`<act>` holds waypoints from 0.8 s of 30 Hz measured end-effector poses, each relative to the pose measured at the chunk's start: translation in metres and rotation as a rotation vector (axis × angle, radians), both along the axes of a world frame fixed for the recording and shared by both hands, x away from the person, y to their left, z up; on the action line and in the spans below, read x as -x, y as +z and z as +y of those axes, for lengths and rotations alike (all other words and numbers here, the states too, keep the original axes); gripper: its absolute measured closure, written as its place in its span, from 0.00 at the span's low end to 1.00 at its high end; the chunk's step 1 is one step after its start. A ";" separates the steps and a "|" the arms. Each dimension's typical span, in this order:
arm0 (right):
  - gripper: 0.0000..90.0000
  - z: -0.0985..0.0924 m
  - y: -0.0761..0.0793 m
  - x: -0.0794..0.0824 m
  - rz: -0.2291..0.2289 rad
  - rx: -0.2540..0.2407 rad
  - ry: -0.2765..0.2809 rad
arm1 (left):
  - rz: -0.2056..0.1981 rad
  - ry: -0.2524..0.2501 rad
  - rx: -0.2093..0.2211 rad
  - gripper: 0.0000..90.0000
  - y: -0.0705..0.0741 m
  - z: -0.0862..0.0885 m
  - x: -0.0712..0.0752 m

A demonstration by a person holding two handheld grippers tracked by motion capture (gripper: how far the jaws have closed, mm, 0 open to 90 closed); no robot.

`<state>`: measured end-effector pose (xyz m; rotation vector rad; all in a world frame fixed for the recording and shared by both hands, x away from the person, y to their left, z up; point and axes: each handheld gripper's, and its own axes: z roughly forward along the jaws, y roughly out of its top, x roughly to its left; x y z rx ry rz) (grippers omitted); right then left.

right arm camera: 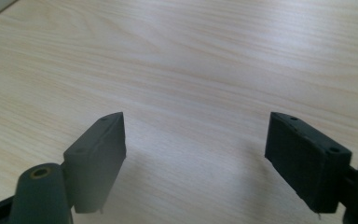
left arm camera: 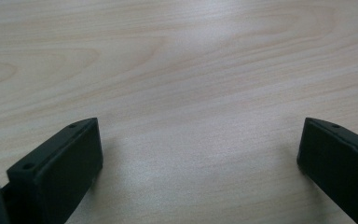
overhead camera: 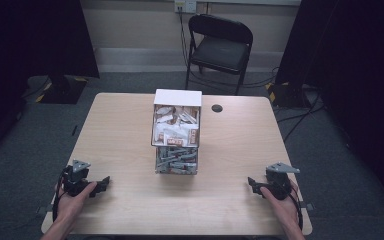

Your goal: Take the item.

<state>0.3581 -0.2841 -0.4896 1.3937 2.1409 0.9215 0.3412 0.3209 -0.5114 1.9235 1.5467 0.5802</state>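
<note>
From the high view, a clear box [overhead camera: 176, 132] stands near the middle of the wooden table [overhead camera: 120, 140], its upper compartment stuffed with white packets [overhead camera: 176, 127] and its lower one with what look like grey sachets [overhead camera: 176, 161], though they are too small to tell for sure. The left gripper [overhead camera: 101, 183] rests near the table's front left edge, the right gripper [overhead camera: 252, 184] near the front right, both well apart from the box and pointing inward. A folding chair [overhead camera: 220, 47] stands behind the table.

In the left gripper view, the left gripper [left arm camera: 200, 154] has its jaws spread wide over bare wood, nothing between them.

In the right gripper view, the right gripper [right arm camera: 196, 149] likewise stands open over the tabletop, holding nothing
</note>
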 end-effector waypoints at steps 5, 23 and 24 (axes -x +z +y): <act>0.26 0.007 0.005 0.003 -0.023 -0.004 0.039 | 0.000 0.000 0.002 0.00 0.000 0.000 0.000; 0.37 0.037 0.030 0.016 -0.069 -0.133 0.162 | -0.001 0.002 0.003 0.00 0.000 0.000 0.000; 0.37 0.039 0.031 0.017 -0.072 -0.138 0.172 | 0.000 -0.001 0.002 0.00 0.000 0.000 0.000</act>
